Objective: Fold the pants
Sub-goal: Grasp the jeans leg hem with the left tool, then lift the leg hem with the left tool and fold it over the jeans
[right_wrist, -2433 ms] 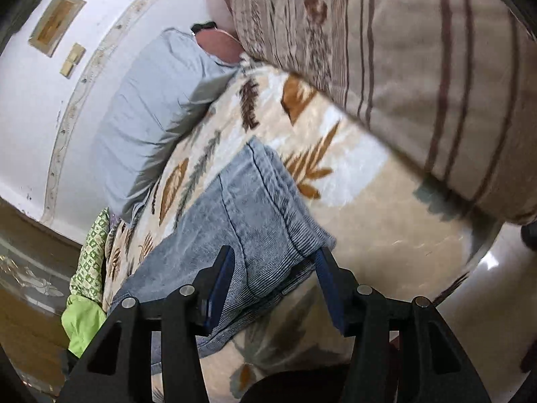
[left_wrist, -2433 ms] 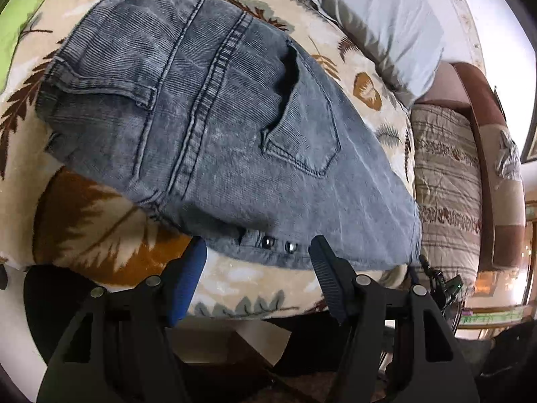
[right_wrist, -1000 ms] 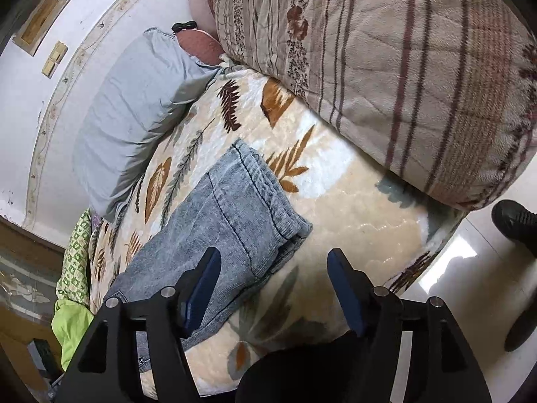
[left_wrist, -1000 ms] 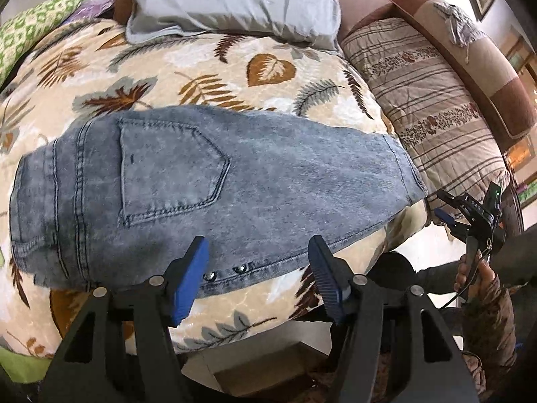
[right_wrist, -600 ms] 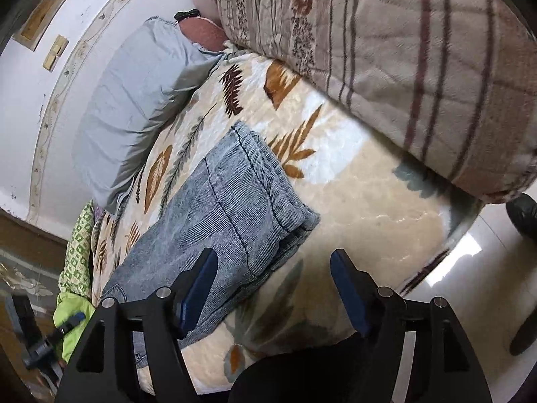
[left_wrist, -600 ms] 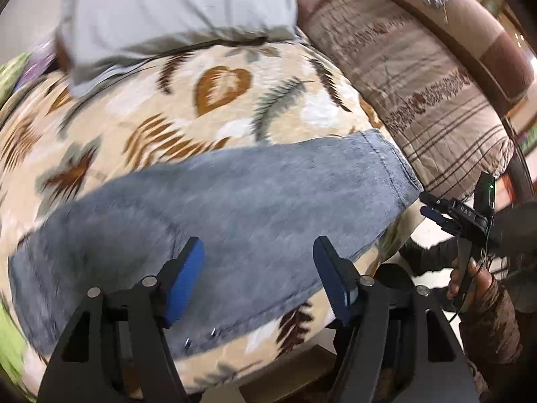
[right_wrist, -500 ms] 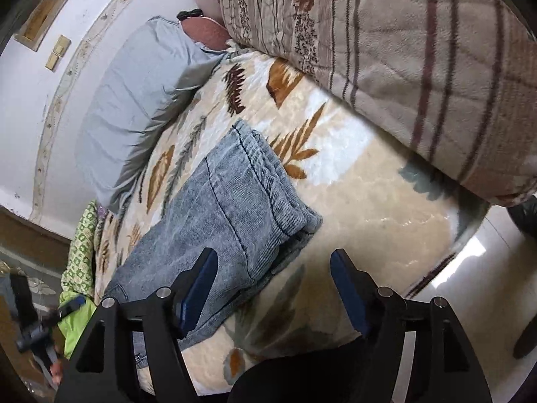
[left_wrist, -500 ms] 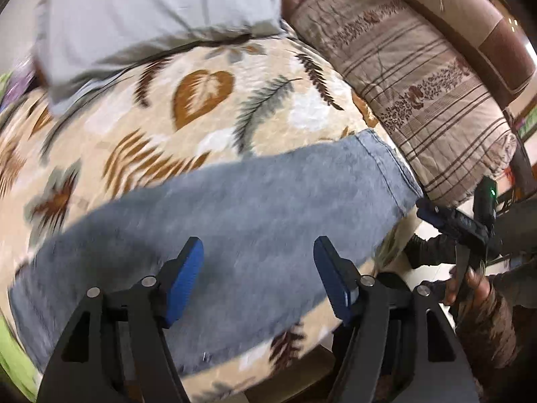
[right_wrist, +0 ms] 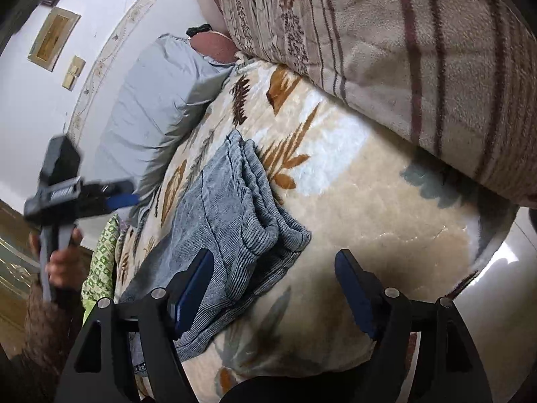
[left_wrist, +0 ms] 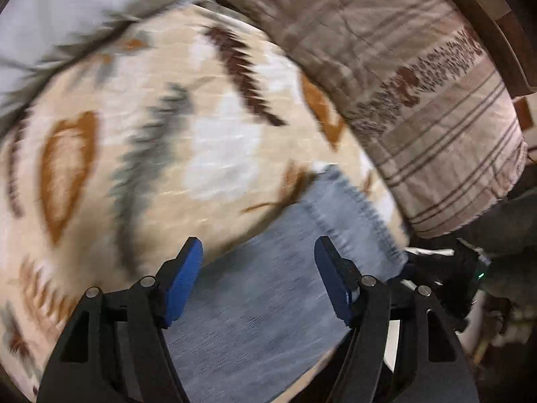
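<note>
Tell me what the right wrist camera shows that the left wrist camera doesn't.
Only the right wrist view shows the left gripper held in a hand, a green patterned cloth, wall plates, and the jeans' stacked hems. Only the left wrist view shows the brown wooden frame. Both share the jeans, leaf-print blanket, grey pillow and striped quilt.

- One pair of grey denim pants [right_wrist: 235, 221]
- Two grippers: left [left_wrist: 258, 278], right [right_wrist: 273, 288]
- One grey pillow [right_wrist: 151, 100]
- One leaf-print blanket [right_wrist: 369, 201]
- One striped quilt [right_wrist: 419, 50]
</note>
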Demonstrator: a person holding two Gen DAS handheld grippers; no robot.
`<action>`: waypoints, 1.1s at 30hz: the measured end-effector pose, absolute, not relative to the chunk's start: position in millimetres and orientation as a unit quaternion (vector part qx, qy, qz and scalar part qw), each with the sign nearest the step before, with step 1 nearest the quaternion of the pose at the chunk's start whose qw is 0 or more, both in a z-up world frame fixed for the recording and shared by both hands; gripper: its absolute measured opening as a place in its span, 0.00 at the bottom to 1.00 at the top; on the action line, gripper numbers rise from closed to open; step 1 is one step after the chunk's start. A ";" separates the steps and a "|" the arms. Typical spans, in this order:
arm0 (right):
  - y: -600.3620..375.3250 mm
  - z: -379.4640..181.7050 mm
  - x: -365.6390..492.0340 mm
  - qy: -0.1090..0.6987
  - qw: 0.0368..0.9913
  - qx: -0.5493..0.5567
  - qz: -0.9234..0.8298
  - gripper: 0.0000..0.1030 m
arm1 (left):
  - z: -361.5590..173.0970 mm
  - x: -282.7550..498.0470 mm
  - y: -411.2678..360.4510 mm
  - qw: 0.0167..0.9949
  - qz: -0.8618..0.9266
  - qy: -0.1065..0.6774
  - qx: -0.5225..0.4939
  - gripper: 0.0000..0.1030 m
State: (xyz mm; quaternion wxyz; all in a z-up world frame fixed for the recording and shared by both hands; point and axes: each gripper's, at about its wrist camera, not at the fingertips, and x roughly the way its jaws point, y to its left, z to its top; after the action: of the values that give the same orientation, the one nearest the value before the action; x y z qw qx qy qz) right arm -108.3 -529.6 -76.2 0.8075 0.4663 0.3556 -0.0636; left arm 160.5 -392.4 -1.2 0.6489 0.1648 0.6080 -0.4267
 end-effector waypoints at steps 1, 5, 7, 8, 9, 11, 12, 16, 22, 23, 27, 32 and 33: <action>-528.5 -75.9 -108.1 0.355 0.811 0.462 -0.062 0.76 | -8.1 157.7 -405.5 0.634 -0.439 0.614 0.169 0.67; -518.5 -73.1 -110.7 0.358 0.821 0.439 -0.066 0.76 | -28.4 143.5 -438.0 0.612 -0.450 0.615 0.213 0.67; -512.5 -74.6 -114.0 0.358 0.822 0.438 -0.064 0.76 | -33.8 140.3 -447.1 0.605 -0.454 0.614 0.225 0.67; -510.0 -75.4 -115.0 0.357 0.822 0.438 -0.062 0.77 | -35.6 140.8 -450.2 0.602 -0.457 0.614 0.228 0.67; -508.0 -76.0 -115.3 0.356 0.823 0.438 -0.060 0.77 | -37.3 141.1 -452.3 0.598 -0.459 0.615 0.229 0.67; -505.0 -75.2 -112.9 0.354 0.828 0.432 -0.056 0.77 | -40.2 143.3 -456.8 0.593 -0.461 0.619 0.230 0.67; -503.5 -75.3 -110.1 0.354 0.829 0.430 -0.054 0.77 | -40.8 144.7 -458.6 0.591 -0.462 0.620 0.229 0.67; -500.9 -74.4 -101.9 0.356 0.831 0.426 -0.044 0.77 | -43.0 154.1 -465.2 0.582 -0.470 0.629 0.213 0.67; -493.7 -72.0 -90.5 0.356 0.833 0.422 -0.021 0.77 | -58.4 146.1 -475.4 0.555 -0.486 0.631 0.239 0.67; -492.8 -72.2 -89.9 0.355 0.834 0.422 -0.016 0.77 | -61.3 143.9 -476.6 0.551 -0.488 0.630 0.248 0.67; -491.8 -74.6 -88.8 0.346 0.834 0.430 -0.003 0.77 | -72.5 139.4 -479.7 0.537 -0.499 0.626 0.267 0.68; -492.4 -77.0 -83.8 0.333 0.838 0.432 0.016 0.77 | -78.8 139.6 -487.0 0.521 -0.521 0.618 0.275 0.75; -492.8 -77.0 -82.9 0.330 0.839 0.433 0.020 0.77 | -81.5 138.4 -489.5 0.516 -0.527 0.616 0.277 0.77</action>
State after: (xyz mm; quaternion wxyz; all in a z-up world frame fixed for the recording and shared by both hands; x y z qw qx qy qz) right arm -82.9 -492.8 -77.0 0.8389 0.4325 0.3299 0.0202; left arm 138.4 -489.5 -81.5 0.5159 0.2774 0.6157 -0.5272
